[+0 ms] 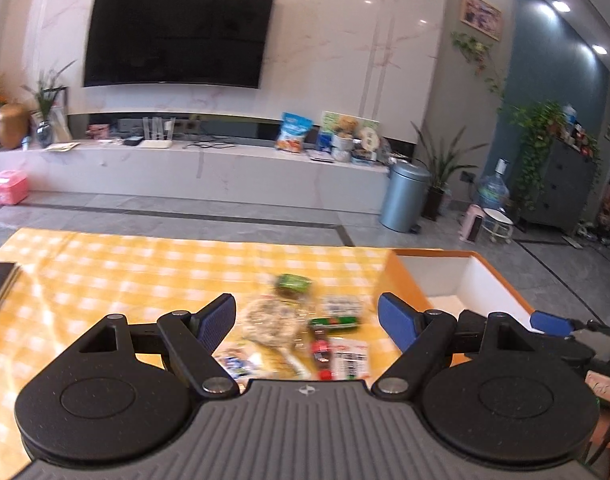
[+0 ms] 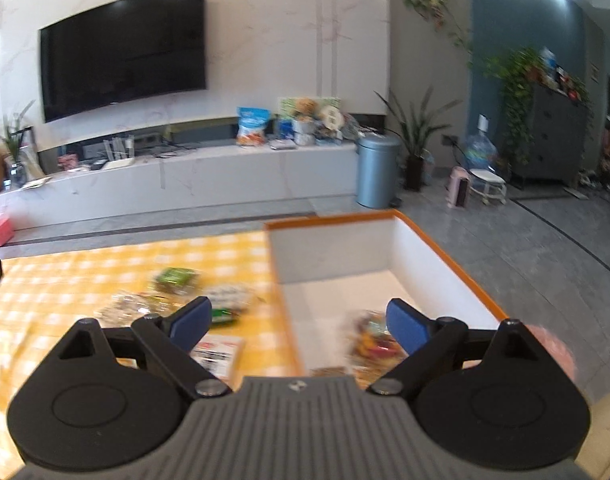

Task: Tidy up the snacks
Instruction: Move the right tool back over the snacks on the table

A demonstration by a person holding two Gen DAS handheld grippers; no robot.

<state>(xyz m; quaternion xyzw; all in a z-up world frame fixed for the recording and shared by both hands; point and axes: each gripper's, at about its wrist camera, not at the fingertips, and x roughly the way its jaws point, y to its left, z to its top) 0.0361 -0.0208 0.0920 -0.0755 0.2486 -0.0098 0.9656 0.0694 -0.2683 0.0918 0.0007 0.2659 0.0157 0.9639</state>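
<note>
Both grippers, left [image 1: 307, 320] and right [image 2: 299, 320], hover with fingers spread, empty. Several wrapped snacks [image 1: 289, 320] lie on the yellow checked desk [image 1: 125, 272]; one colourful packet [image 2: 371, 336] sits inside the orange-rimmed white box [image 2: 445, 256].

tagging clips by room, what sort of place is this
Most likely a home living room: a big wall-mounted TV above a long low media console, houseplants by the wall, and a table with a yellow checked cloth holding snack packets.
</note>
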